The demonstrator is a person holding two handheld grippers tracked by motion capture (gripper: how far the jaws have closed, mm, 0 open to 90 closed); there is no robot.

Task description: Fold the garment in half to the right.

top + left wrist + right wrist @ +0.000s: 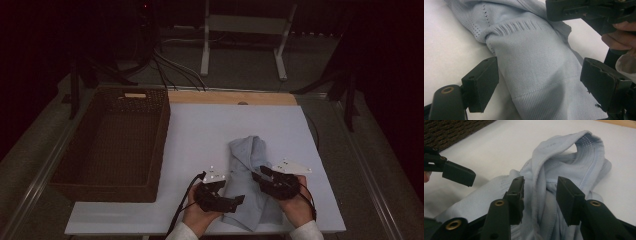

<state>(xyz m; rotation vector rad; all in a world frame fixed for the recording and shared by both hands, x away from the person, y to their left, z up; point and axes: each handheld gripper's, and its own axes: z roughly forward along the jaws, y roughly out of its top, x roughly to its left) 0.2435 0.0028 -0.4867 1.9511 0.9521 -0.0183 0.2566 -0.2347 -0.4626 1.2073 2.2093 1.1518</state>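
Note:
A pale blue knitted garment (249, 170) lies crumpled on the white table (210, 130), near its front edge. My left gripper (233, 196) comes at the garment's near end from the left. In the left gripper view its jaws (541, 83) stand wide apart, open, astride the ribbed hem (544, 95). My right gripper (258, 173) reaches the garment from the right. In the right gripper view a raised fold (539, 185) stands between its jaws (543, 192). The pads do not squeeze it, so this gripper is open.
A dark wicker basket (162, 145) stands on the table's left side, with nothing in it. A wooden strip (230, 97) runs along the table's far edge. Beyond it are cables and a white stand (245, 30) on the floor.

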